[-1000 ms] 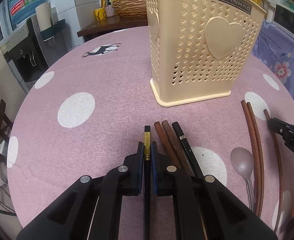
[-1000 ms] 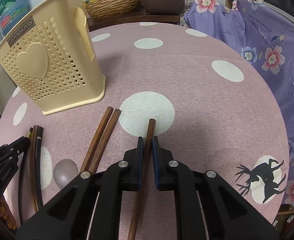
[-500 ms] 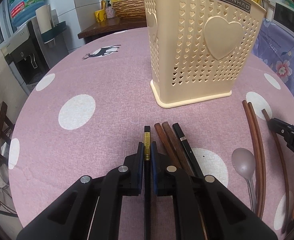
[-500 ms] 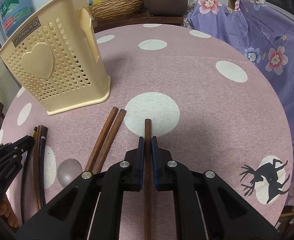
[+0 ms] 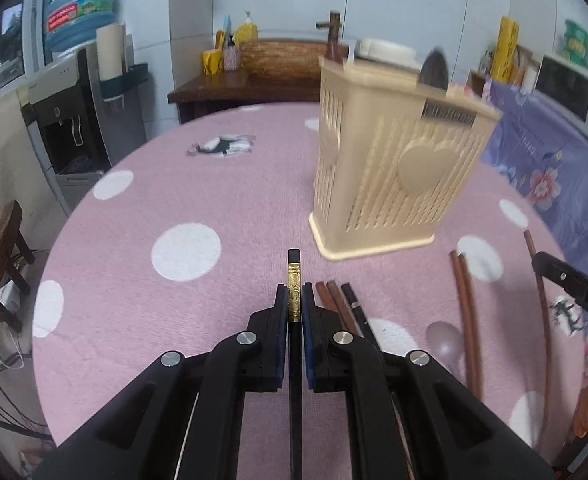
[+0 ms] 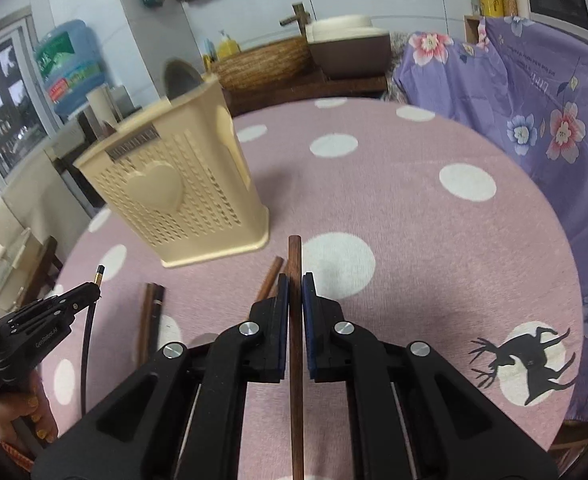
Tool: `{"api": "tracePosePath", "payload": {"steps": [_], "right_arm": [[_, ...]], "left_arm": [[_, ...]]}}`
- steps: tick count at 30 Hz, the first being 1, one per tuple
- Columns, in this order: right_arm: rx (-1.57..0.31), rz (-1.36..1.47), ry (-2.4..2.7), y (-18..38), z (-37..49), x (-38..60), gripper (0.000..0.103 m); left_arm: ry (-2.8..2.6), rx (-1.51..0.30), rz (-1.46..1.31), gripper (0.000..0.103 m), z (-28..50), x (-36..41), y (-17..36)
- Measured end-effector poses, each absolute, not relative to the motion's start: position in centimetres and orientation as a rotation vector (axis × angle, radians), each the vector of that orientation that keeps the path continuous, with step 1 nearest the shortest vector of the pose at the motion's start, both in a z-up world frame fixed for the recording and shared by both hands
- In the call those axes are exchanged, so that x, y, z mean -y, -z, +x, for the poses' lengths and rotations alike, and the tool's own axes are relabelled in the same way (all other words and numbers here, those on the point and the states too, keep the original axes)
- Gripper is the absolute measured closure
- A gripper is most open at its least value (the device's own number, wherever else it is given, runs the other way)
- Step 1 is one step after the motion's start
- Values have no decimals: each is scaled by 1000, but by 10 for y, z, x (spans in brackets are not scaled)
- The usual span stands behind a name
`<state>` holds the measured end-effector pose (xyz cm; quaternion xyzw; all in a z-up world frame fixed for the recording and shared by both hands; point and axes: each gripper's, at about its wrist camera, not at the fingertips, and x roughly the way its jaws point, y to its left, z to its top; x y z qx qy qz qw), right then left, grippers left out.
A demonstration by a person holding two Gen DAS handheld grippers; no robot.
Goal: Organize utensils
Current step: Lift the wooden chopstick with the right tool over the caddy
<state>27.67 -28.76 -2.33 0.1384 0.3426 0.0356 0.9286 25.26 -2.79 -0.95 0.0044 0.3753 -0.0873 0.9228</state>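
Note:
My left gripper (image 5: 294, 300) is shut on a black chopstick with a gold band (image 5: 294, 276) and holds it above the pink table. My right gripper (image 6: 295, 292) is shut on a brown wooden chopstick (image 6: 295, 256), also lifted. The cream perforated utensil basket (image 5: 398, 176) stands ahead, right of centre in the left view and to the left in the right wrist view (image 6: 174, 196). On the cloth lie two brown chopsticks and a black one (image 5: 340, 304), a brown pair (image 5: 466, 304) and a spoon (image 5: 446, 340).
The round table has a pink polka-dot cloth (image 5: 182, 248). A purple floral cover (image 6: 534, 120) hangs at the right. A water dispenser (image 5: 74, 120) and a wooden sideboard (image 5: 250, 84) stand beyond the table's far edge.
Both grippers have risen from the table and tilted up, each carrying its chopstick. The basket now looks farther off and more of the room shows.

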Motion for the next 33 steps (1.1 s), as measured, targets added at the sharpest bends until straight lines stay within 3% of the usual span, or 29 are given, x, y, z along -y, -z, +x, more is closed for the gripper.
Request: {"api": "tracePosePath", "payload": {"steps": [12,33], "right_arm": [[-448,237,-130,-63,208,291,95],[-427,201,-158,-76,213,277,95]], "left_arm": [[208,-536,-78,95,199,3,-69],[223,-452,-129,95,196,-12,-86]]}}
